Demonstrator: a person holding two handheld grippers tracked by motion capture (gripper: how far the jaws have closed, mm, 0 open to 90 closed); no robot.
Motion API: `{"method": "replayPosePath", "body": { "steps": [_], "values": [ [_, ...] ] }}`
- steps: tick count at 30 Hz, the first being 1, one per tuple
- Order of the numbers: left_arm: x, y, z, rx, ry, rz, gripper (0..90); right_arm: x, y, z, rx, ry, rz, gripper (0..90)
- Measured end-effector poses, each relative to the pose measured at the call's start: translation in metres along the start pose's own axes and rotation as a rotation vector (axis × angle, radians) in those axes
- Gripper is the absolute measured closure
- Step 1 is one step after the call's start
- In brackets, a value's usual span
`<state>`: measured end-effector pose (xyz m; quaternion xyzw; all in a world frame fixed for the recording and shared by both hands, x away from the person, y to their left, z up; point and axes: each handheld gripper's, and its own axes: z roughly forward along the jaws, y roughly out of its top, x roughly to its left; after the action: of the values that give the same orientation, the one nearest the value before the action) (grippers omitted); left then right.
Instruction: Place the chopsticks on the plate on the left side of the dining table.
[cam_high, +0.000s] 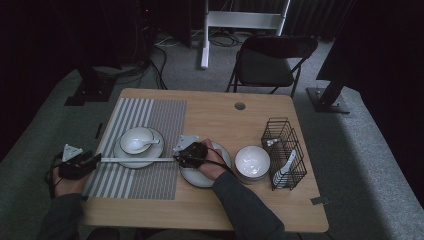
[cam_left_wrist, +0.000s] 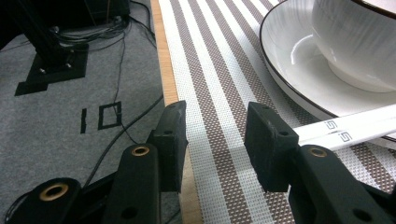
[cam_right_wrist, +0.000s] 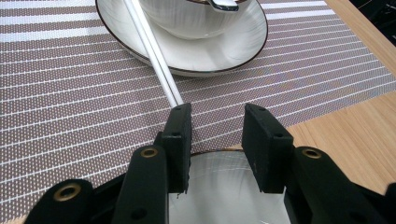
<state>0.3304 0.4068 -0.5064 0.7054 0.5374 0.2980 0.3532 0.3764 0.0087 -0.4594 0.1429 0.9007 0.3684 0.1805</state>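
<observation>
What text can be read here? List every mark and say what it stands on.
"S" or "5": a small grey mark on each of the two white chopsticks, near the left gripper; which character it is cannot be told.
A black bar and an open square on the grey floor, read in the left gripper view: tape marks, not letters.
No other readable text.

placemat (cam_high: 145, 145): spread on table (cam_high: 225, 120) | bowl (cam_high: 136, 139): set on plate (cam_high: 150, 159) | chopsticks (cam_high: 135, 160): laid between left gripper (cam_high: 95, 159) and right gripper (cam_high: 179, 159) | wire rack (cam_high: 284, 152): placed at right
</observation>
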Motion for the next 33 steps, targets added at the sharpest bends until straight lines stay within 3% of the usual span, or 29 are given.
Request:
{"method": "replayPosePath", "body": {
  "steps": [9,20,33],
  "values": [
    [0.0,0.0,0.0,-0.001,0.001,0.003,59.8,0.0,-0.001,0.0,0.001,-0.001,0.004,62.3],
    [0.006,0.0,-0.005,-0.02,0.021,-0.027,59.2,0.001,-0.005,-0.008,-0.011,-0.012,0.011,62.3],
    [0.008,0.002,-0.007,-0.029,0.025,-0.03,59.1,0.026,-0.02,-0.043,-0.091,-0.031,0.038,62.3]
  ]
}}
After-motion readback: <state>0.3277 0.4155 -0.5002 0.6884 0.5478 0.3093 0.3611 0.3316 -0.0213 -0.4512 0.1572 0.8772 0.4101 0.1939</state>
